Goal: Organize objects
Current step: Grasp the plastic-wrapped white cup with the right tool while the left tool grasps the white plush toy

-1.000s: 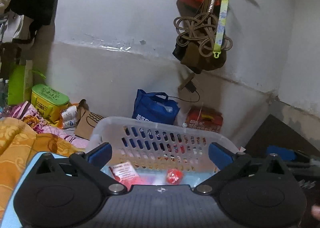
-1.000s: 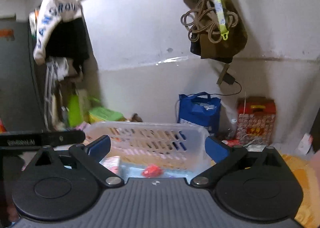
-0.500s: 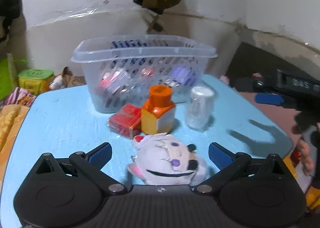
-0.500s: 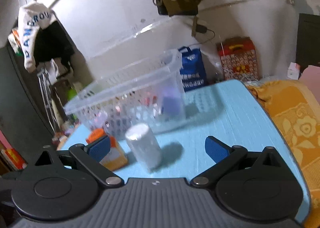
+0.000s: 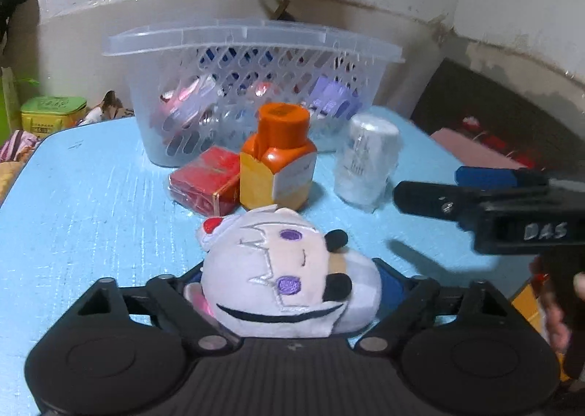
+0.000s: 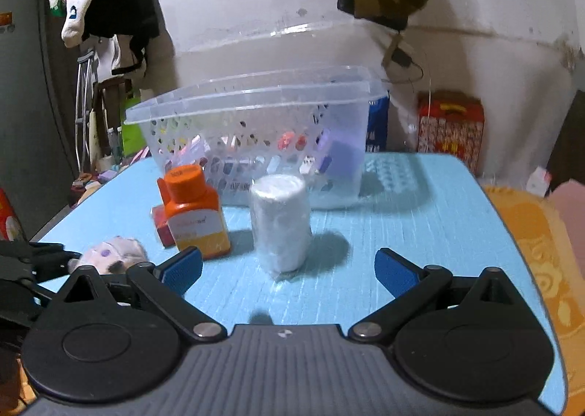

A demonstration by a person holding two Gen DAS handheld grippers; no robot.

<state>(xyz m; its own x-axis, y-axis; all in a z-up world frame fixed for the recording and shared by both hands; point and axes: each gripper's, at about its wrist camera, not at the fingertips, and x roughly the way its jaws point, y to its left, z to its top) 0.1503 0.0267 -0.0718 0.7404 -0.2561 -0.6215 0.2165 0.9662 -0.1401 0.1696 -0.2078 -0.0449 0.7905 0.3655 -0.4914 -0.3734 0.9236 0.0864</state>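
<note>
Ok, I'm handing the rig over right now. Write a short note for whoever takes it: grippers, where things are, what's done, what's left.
Left gripper: closed around the plush toy, which sits low over the blue table.
Right gripper: open, empty, lined up just short of the white wrapped roll.
On the table in front of the basket: orange-capped bottle, red packet, white wrapped roll.
Done: several small items already lie in the basket.
Left: plush toy, bottle, packet and roll are not yet in the basket. Probably lift the plush over first, then take the roll.
</note>
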